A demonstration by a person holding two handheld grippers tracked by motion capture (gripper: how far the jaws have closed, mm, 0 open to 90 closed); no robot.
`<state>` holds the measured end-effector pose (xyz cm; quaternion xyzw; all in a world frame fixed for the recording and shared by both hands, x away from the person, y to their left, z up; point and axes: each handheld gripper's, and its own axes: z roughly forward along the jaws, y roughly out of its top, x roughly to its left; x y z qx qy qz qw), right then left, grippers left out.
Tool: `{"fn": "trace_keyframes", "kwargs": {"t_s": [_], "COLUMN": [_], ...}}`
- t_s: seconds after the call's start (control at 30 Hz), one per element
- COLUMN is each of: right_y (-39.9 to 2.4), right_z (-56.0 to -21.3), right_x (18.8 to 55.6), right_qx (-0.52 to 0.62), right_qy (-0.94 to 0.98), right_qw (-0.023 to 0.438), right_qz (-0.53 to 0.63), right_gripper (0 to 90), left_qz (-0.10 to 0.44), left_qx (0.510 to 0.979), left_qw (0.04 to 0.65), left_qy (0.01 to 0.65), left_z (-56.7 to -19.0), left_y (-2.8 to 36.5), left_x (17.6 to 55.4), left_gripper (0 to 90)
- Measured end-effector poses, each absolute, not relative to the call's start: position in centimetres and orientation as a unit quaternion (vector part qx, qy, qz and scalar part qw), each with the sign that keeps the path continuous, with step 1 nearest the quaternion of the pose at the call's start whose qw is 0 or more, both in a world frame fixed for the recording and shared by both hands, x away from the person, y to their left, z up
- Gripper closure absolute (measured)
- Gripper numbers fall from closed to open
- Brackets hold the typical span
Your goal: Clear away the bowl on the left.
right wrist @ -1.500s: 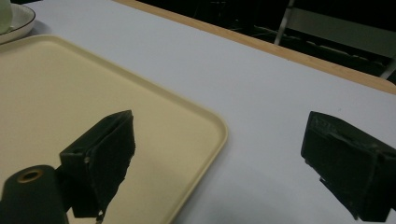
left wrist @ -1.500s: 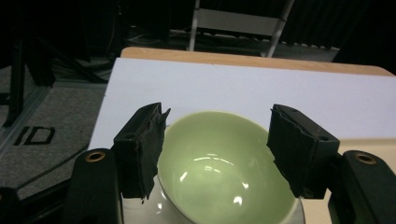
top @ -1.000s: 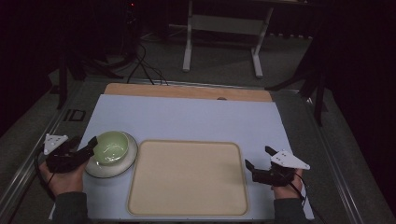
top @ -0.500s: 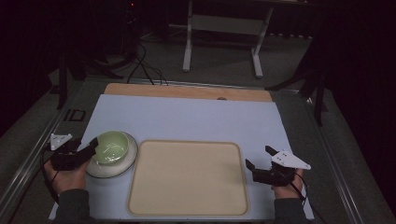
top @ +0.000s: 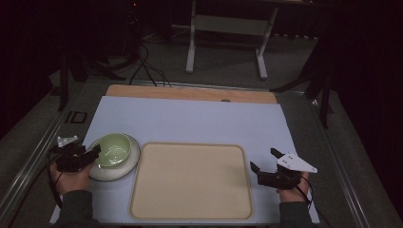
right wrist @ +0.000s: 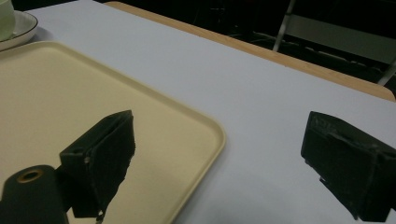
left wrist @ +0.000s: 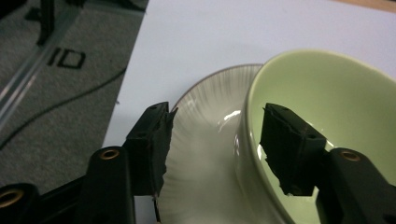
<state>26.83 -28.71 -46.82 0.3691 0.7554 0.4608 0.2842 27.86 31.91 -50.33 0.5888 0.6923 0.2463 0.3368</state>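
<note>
Lower and closer than a second ago, the left gripper (top: pixel 90 154) has come down onto the green bowl (top: pixel 115 148), and its jaws have just been closing. In the left gripper view one jaw sits inside the bowl (left wrist: pixel 327 107) and the other outside its wall, over the white plate (left wrist: pixel 205 144) underneath, so the rim lies between them. A gap shows on both sides of that wall; the pads do not yet press on it. The right gripper (top: pixel 266 165) has not shifted and rests with its jaws spread wide, nothing between them.

Taking the cream tray (top: pixel 190 209) as the landmark: bowl and plate sit just beside its left edge on the pale mat (top: pixel 190 118), and the right gripper waits just off its right edge, as the right gripper view of the tray corner (right wrist: pixel 196 126) confirms.

The likely risk is a poor pinch on the rim. A glazed, curved wall is slick, so a shallow or crooked grip could let the bowl tip or slide out when lifted. The outer jaw hangs close over the plate, and it could catch the plate and drag it along.
</note>
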Motion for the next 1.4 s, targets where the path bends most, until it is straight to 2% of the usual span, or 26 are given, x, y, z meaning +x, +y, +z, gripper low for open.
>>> {"fn": "trace_keyframes", "kwargs": {"t_s": [0.13,0.37,0.6,0.77,1.03,1.4], "right_y": [-28.7,-28.7,-28.7,-28.7,-28.7,-28.7], "right_z": [-46.8,-46.8,-46.8,-46.8,-46.8,-46.8], "right_x": [26.8,26.8,26.8,26.8,26.8,26.8], "right_qx": [0.367,0.366,0.365,0.364,0.364,0.363], "right_qy": [0.755,0.756,0.756,0.757,0.757,0.758], "right_qw": [0.285,0.286,0.285,0.285,0.285,0.284], "right_qz": [0.461,0.462,0.462,0.462,0.462,0.462], "right_gripper": [9.5,9.5,9.5,9.5,9.5,9.5], "left_qz": [0.237,0.221,0.199,0.156,0.117,0.108], "left_qx": [0.599,0.608,0.607,0.606,0.592,0.591], "left_qw": [0.326,0.324,0.337,0.360,0.382,0.374], "left_qy": [0.692,0.690,0.692,0.692,0.700,0.707], "left_z": [-50.5,-50.7,-50.8,-51.1,-51.4,-51.3], "left_y": [31.7,31.4,31.6,32.0,32.7,32.9], "left_x": [28.1,28.4,28.6,29.0,29.1,29.1], "left_gripper": [55.0,64.8,68.3,70.8,73.0,80.9]}}
